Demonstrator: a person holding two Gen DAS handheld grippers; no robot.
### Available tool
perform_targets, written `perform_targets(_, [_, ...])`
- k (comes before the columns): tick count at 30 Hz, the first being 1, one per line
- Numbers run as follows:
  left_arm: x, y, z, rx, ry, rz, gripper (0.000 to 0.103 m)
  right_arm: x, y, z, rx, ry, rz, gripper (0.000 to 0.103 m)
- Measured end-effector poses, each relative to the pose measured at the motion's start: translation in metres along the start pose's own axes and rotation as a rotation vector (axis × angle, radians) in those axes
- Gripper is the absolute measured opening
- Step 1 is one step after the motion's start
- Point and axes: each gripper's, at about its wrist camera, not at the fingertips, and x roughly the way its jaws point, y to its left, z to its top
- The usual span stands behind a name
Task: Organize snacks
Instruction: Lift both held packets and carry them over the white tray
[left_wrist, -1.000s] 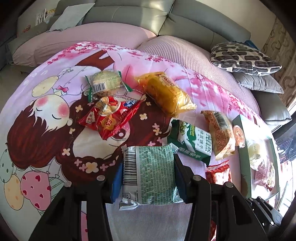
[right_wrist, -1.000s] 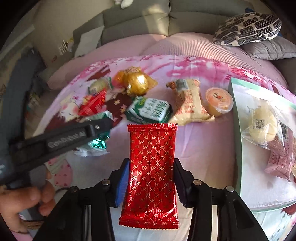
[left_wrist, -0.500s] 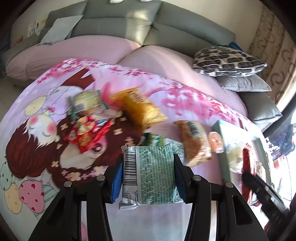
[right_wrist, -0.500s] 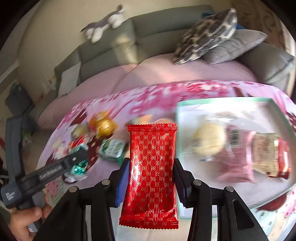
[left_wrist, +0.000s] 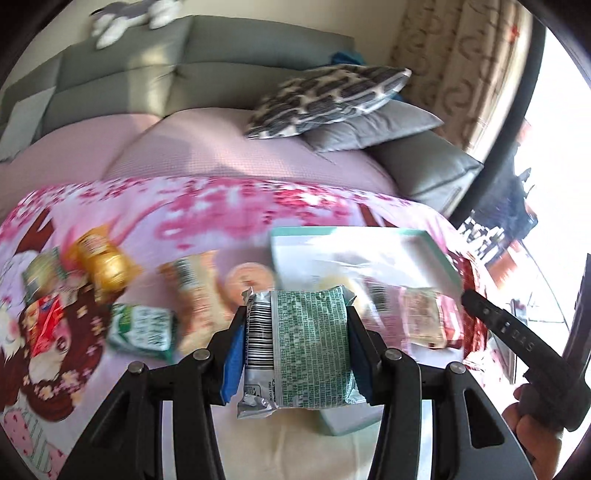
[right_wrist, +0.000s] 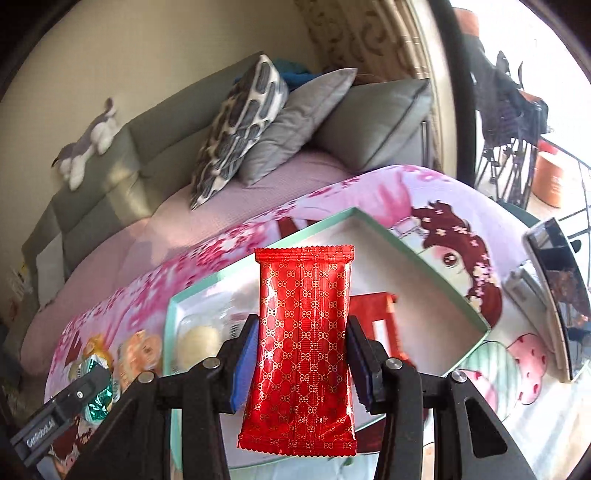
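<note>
The left gripper (left_wrist: 295, 347) grips a green packet (left_wrist: 301, 347), the right gripper (right_wrist: 301, 362) a red packet (right_wrist: 301, 347); the tray (right_wrist: 424, 266) holds several snacks, with about 6 snacks (left_wrist: 140, 328) left on the cloth.

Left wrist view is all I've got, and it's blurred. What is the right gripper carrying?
Observer: The right gripper is shut on a red packet with a gold pattern, held upright.
Operator: Is it over the box?
Observer: Its camera looks down into the mint-edged box, so it seems to be.
Operator: Any free room in there?
Observer: The box's right half shows bare white floor; a round pale snack sits at its left end.
Operator: Anything beyond the box?
Observer: A dark-screened device lies on the cloth to its right.
</note>
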Motion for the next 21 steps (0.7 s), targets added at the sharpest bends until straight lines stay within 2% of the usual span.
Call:
perform_targets(4, [0.013, -0.025, 0.000, 0.050, 0.017, -0.028, 0.051, -0.003, -0.011, 0.002, 0.016, -0.021, -0.022, 0.048])
perform_targets(8, [0.033, -0.038, -0.006, 0.074, 0.059, -0.031, 0.051, 0.006, -0.017, 0.000, 0.015, -0.003, -0.022, 0.048])
perform_targets(13, [0.064, -0.042, -0.017, 0.098, 0.130, 0.014, 0.051, 0.025, -0.015, -0.005, 0.004, 0.040, -0.012, 0.048])
perform_targets(21, [0.077, -0.045, -0.022, 0.129, 0.141, 0.042, 0.051, 0.043, -0.018, -0.008, -0.001, 0.082, -0.027, 0.048])
